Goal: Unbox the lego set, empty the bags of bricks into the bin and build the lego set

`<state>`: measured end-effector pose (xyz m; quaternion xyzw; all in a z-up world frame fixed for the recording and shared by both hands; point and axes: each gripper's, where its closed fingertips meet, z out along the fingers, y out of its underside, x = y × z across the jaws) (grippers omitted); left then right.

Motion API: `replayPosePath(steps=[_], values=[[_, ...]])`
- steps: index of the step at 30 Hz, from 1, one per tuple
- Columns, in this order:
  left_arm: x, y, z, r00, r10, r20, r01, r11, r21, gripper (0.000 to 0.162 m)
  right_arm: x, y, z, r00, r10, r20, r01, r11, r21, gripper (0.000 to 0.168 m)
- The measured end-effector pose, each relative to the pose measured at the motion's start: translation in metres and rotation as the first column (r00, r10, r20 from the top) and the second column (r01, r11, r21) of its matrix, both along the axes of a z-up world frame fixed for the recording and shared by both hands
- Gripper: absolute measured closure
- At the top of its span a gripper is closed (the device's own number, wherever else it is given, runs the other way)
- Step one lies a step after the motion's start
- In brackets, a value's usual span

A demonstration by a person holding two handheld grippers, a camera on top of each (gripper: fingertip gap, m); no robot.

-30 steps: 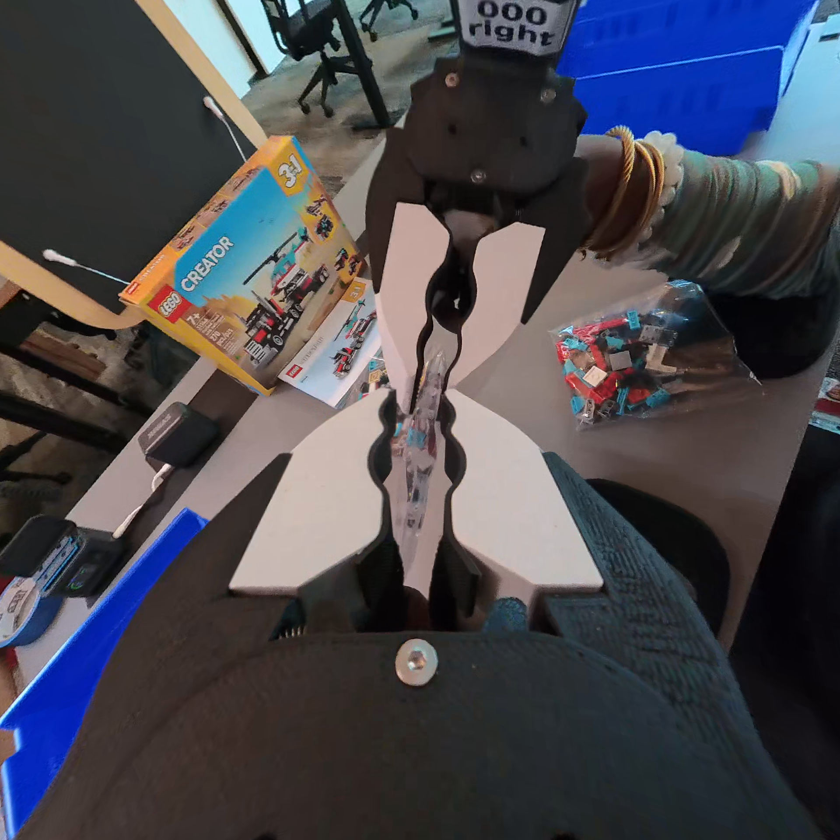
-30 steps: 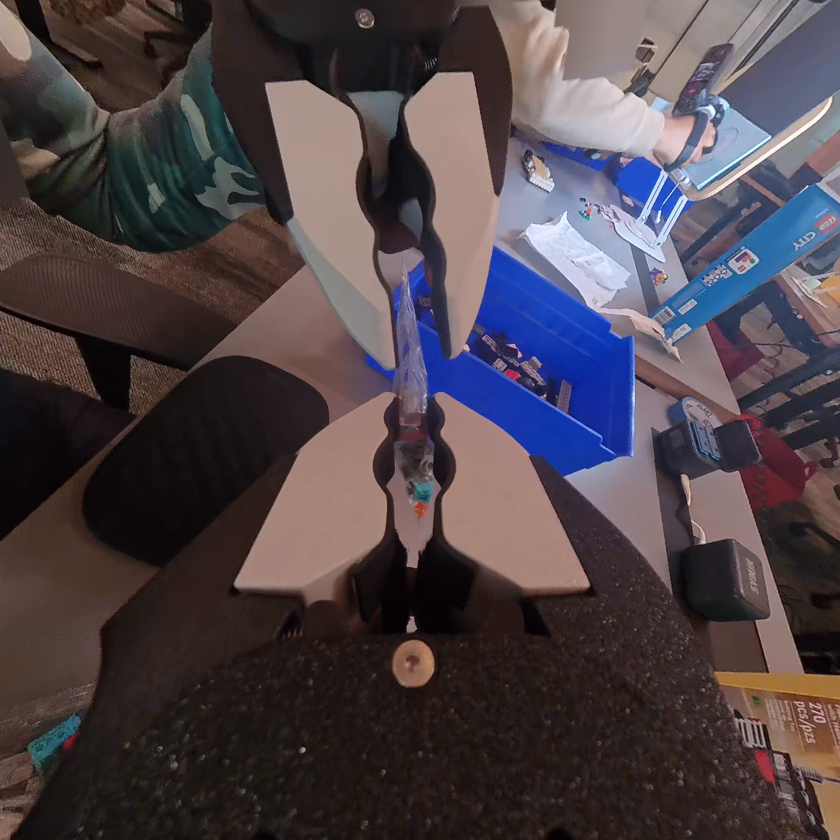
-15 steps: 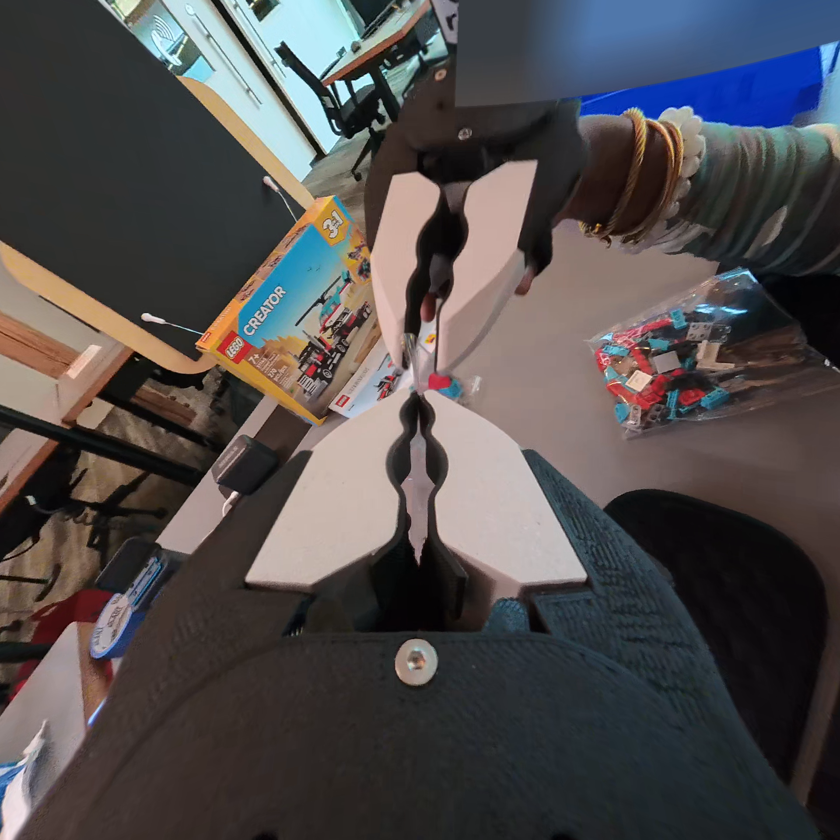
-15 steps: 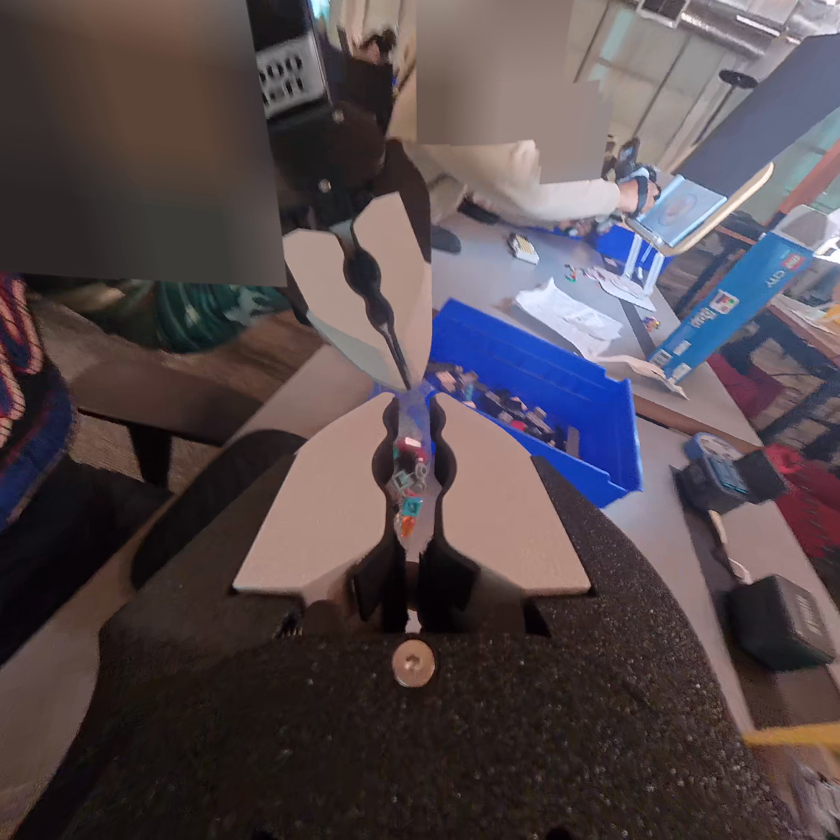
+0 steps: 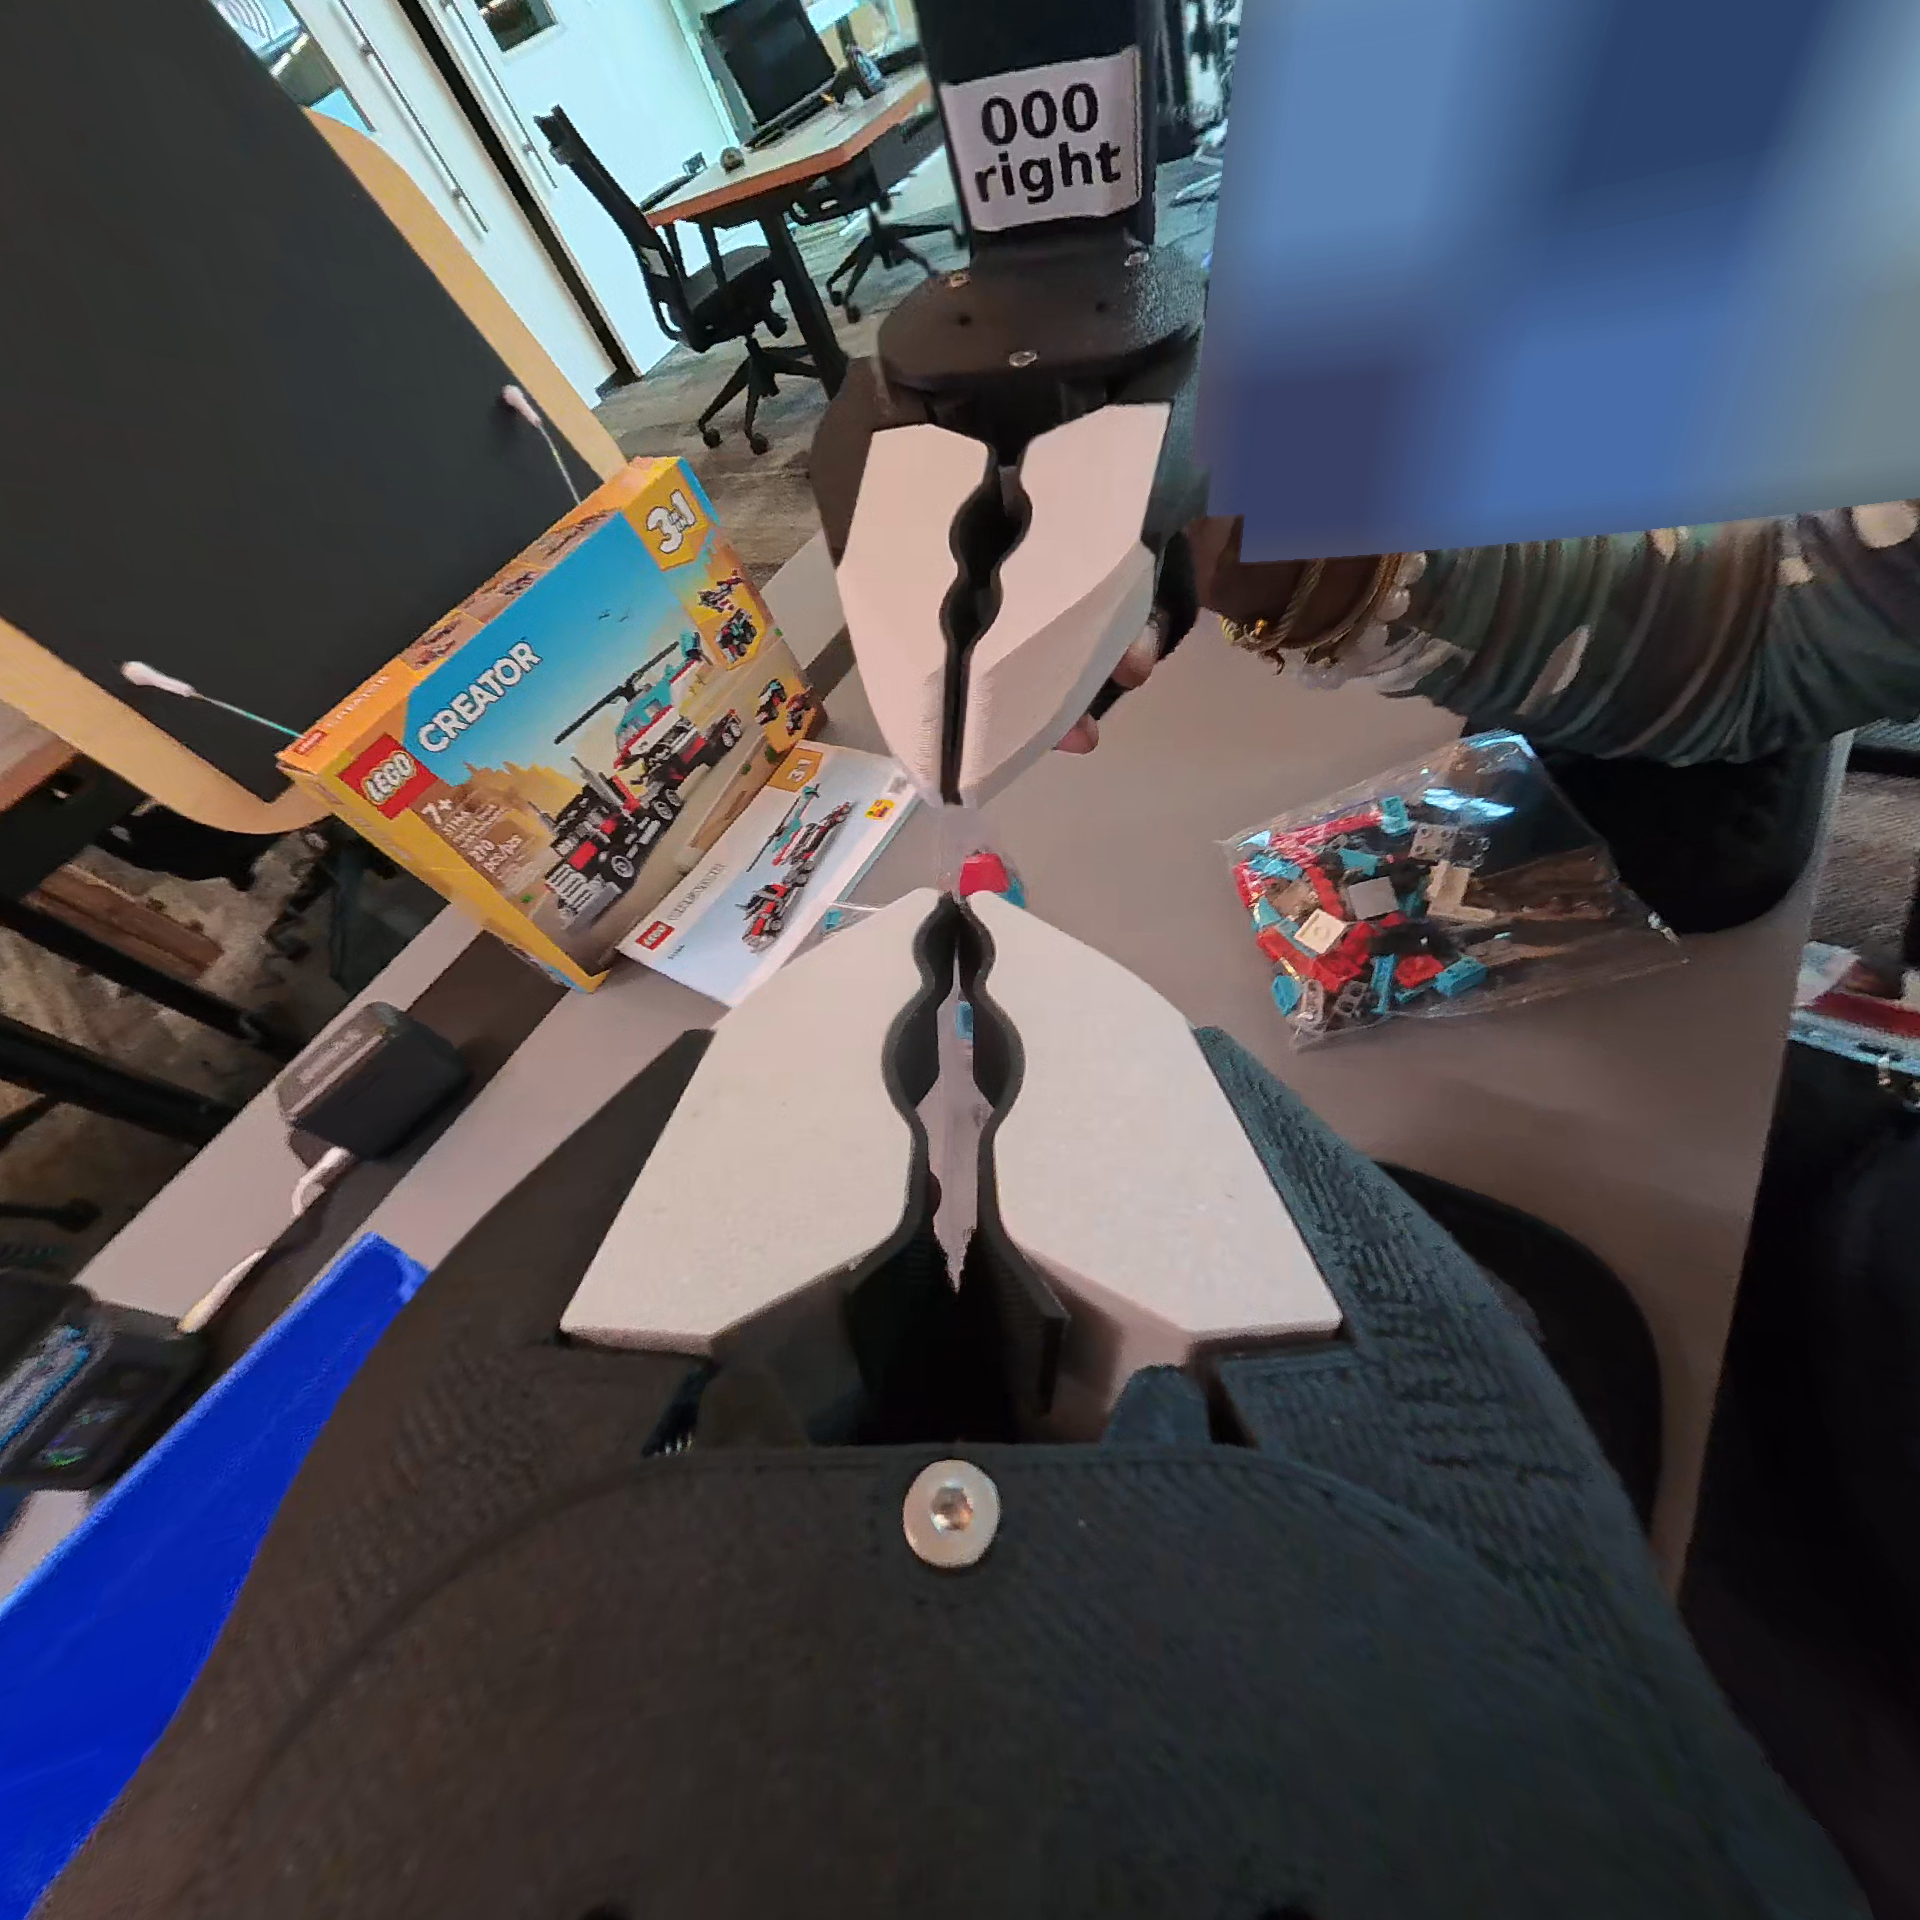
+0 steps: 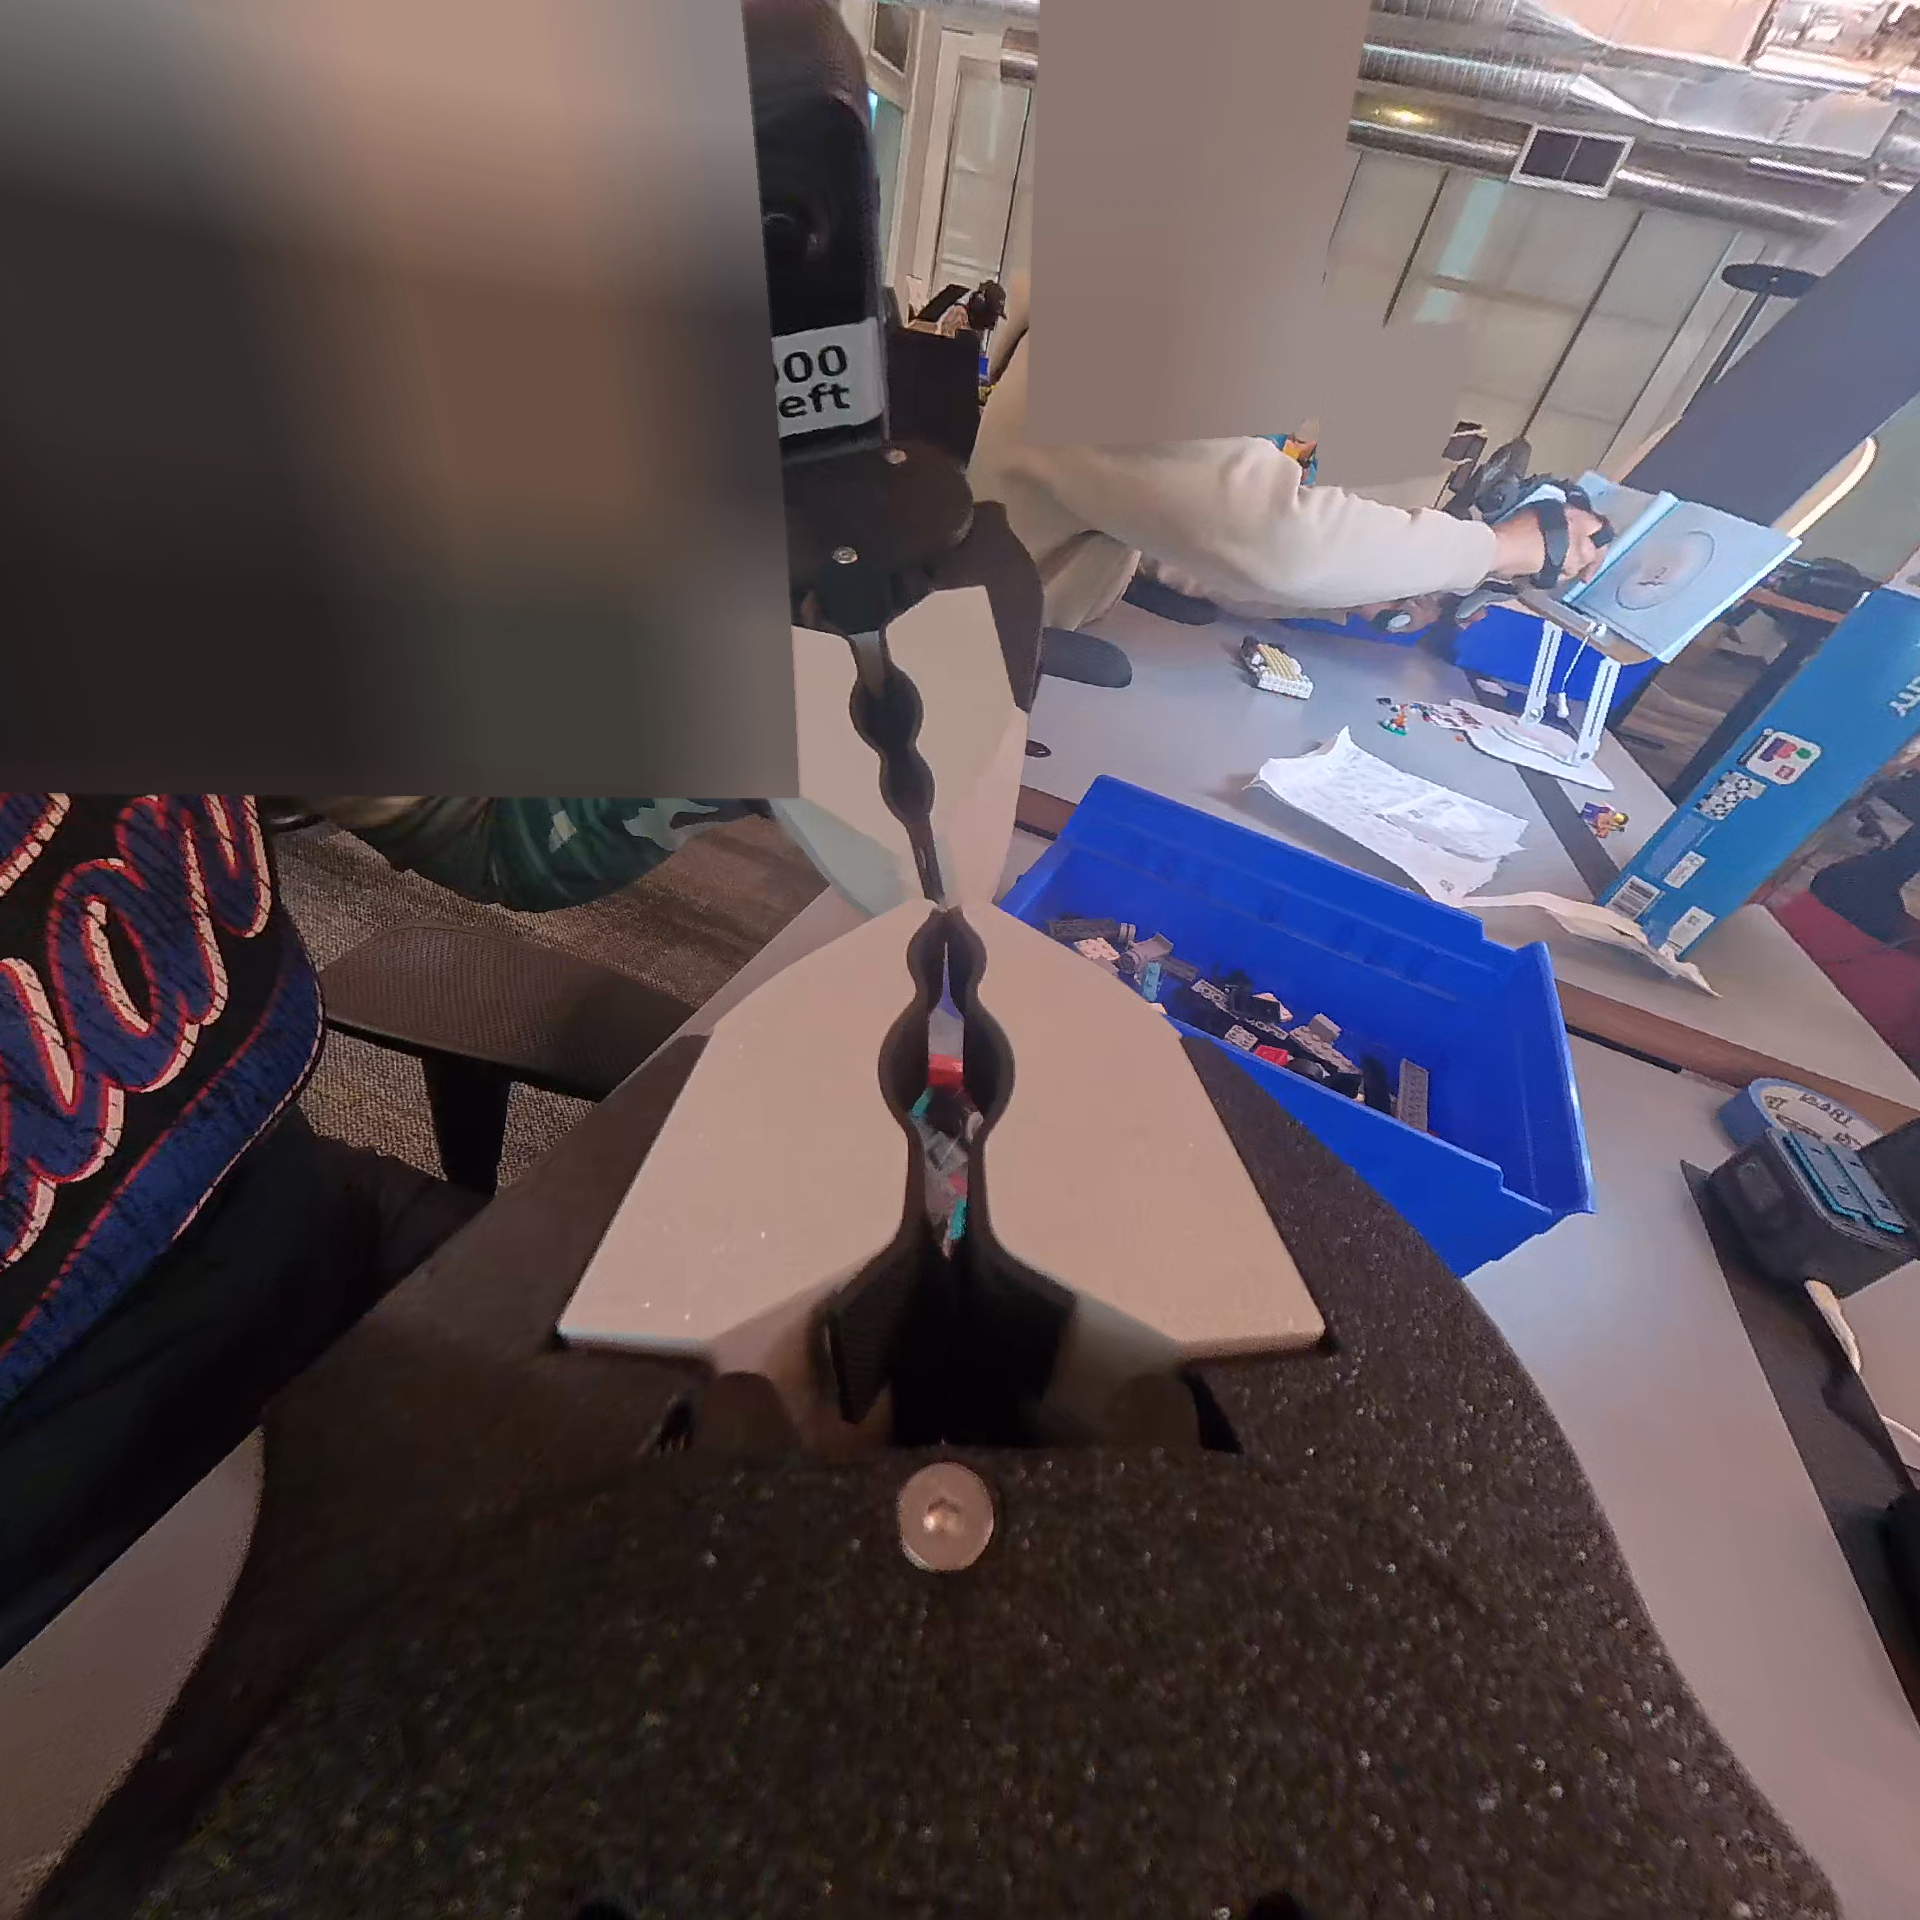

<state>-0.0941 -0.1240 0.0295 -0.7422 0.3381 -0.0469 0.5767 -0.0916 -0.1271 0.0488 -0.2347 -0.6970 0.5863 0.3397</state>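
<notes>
My left gripper (image 5: 954, 906) and my right gripper (image 5: 948, 792) face each other tip to tip above the grey table (image 5: 1143, 1039). Both are shut on one small clear bag of bricks (image 5: 982, 878), with red and teal pieces showing between the tips. In the right wrist view the bag (image 6: 940, 1132) hangs between my right gripper's fingers (image 6: 945, 920), with the left gripper (image 6: 933, 891) just beyond. The blue bin (image 6: 1455, 1049) holds loose bricks behind them. A second full bag (image 5: 1403, 914), the Lego box (image 5: 561, 727) and the instruction booklet (image 5: 769, 862) lie on the table.
A black power adapter (image 5: 364, 1081) lies at the table's left edge, near the bin's corner (image 5: 156, 1507). A blue tape roll (image 6: 1797, 1117) and a black device (image 6: 1818, 1205) sit right of the bin. Another person works at the far table beside a tall blue box (image 6: 1787, 769).
Both grippers have risen and tilted up. Their tips have closed in until they nearly touch, so the stretch of bag between them is much shorter.
</notes>
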Motion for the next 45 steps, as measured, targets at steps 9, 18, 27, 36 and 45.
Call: replayPosePath(steps=[9,18,27,36,45], values=[[-0.004,0.004,-0.006,0.997,0.035,0.069,-0.033,0.999,-0.031,0.153,-0.007,0.002,-0.020,0.995,-0.022,0.095,0.016,0.998,0.065,0.168],[-0.004,-0.001,-0.025,0.994,0.048,0.102,-0.039,0.995,-0.088,0.148,-0.008,-0.009,-0.029,0.994,0.035,0.103,-0.045,0.995,0.089,0.168],[-0.003,-0.012,-0.037,0.994,0.038,0.103,-0.029,0.996,-0.084,0.161,-0.011,-0.017,-0.041,0.988,0.071,0.136,-0.086,0.991,0.100,0.168],[-0.010,-0.020,-0.046,0.990,0.054,0.132,-0.040,0.993,-0.109,0.153,-0.015,-0.023,-0.053,0.981,0.090,0.171,-0.110,0.988,0.110,0.168],[-0.008,-0.019,-0.047,0.983,0.046,0.176,-0.029,0.995,-0.101,0.162,-0.016,-0.023,-0.055,0.980,0.091,0.178,-0.111,0.988,0.107,0.168]])
